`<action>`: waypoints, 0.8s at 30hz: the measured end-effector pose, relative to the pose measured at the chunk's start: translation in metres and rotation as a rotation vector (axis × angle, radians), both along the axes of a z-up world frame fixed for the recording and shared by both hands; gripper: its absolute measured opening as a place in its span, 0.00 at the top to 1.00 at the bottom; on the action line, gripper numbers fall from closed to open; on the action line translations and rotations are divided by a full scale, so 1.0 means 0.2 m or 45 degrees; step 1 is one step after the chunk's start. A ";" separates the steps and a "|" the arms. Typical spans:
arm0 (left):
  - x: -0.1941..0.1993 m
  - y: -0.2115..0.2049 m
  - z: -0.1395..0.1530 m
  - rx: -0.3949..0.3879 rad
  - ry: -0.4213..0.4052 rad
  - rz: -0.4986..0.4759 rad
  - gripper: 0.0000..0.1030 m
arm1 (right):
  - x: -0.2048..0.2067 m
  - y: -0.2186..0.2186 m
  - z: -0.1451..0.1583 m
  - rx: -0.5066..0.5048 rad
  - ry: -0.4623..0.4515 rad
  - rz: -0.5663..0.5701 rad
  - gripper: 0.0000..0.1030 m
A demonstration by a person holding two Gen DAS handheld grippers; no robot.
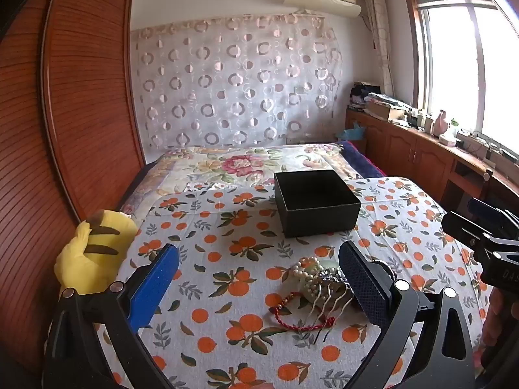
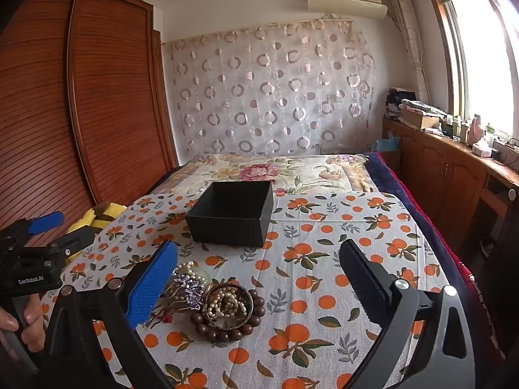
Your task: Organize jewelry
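Both tools, left tool (image 1: 259,278) and right tool (image 2: 259,278), wide, empty. Jewelry pile (image 2: 214,301) near, box (image 2: 232,214) far behind it. Light, tangle-prone, slippery beads; pinch the stiff bangle (image 2: 227,304) rim first.

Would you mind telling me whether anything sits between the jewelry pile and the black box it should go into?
Nothing visible does. Only bare orange-print cloth lies between the jewelry pile and the open black box, and the box looks empty. Both tongs are open.
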State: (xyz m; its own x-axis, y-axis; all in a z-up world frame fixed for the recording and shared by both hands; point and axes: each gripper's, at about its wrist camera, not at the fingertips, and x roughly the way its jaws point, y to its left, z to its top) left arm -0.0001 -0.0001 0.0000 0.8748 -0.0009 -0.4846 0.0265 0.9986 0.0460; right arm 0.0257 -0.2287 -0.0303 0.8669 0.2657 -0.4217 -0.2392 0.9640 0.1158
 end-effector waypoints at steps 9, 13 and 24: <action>0.00 0.00 0.00 -0.006 -0.001 0.002 0.07 | 0.00 0.00 0.00 0.001 -0.004 0.002 0.02; 0.00 0.00 0.00 -0.009 -0.007 0.001 0.07 | 0.00 0.00 0.00 0.000 -0.006 0.000 0.02; -0.01 -0.01 0.03 -0.012 -0.014 0.002 0.07 | 0.00 0.00 0.01 -0.002 -0.007 -0.001 0.02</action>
